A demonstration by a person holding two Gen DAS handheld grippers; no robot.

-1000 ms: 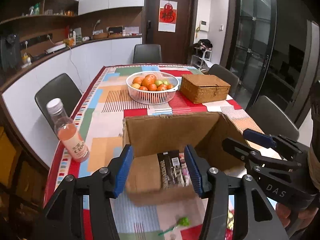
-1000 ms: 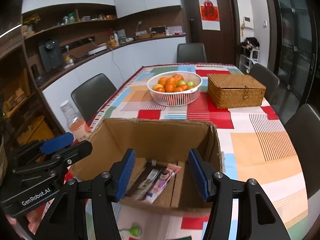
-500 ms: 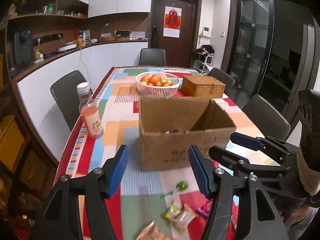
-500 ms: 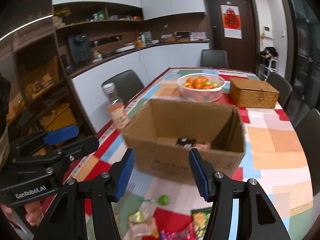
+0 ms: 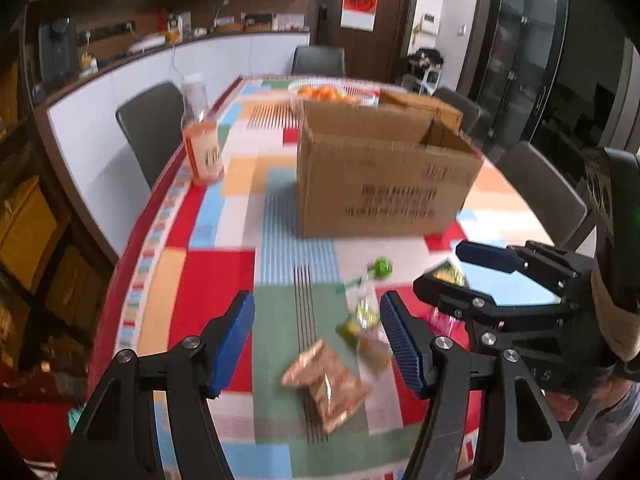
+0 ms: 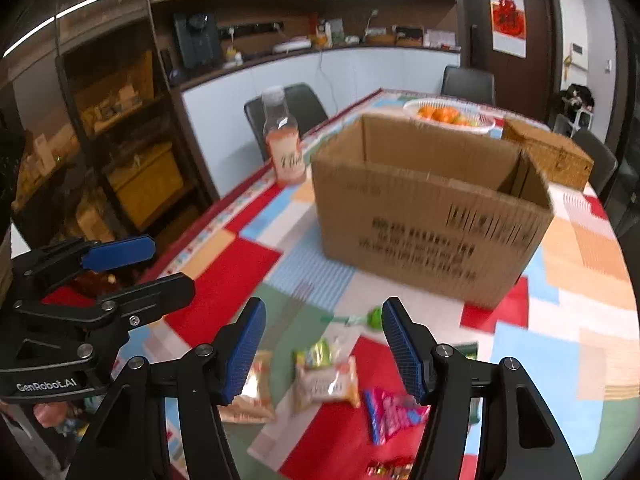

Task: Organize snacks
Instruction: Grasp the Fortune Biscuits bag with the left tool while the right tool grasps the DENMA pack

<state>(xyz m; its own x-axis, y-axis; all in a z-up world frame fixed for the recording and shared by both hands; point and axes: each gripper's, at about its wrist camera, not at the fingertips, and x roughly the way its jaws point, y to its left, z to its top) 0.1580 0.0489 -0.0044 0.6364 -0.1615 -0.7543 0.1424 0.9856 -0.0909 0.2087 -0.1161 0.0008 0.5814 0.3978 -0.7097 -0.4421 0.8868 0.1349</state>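
On the patchwork tablecloth, loose snacks awaiting boxing

Both grippers hang empty, the left gripper (image 5: 316,338) having just spread wider, the right gripper (image 6: 323,350) likewise, apparently readied for the next pick. Crinkled tan packets (image 5: 326,384), a green lollipop (image 6: 374,317) and a pink wrapper (image 6: 390,412) lie scattered just before the open cardboard box (image 6: 428,216), judged their destination

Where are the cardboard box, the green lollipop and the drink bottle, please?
cardboard box (image 6: 424,220), right wrist view, on its printed front wall.
green lollipop (image 5: 382,266), left wrist view, on its round green head.
drink bottle (image 6: 285,156), right wrist view, on its label.
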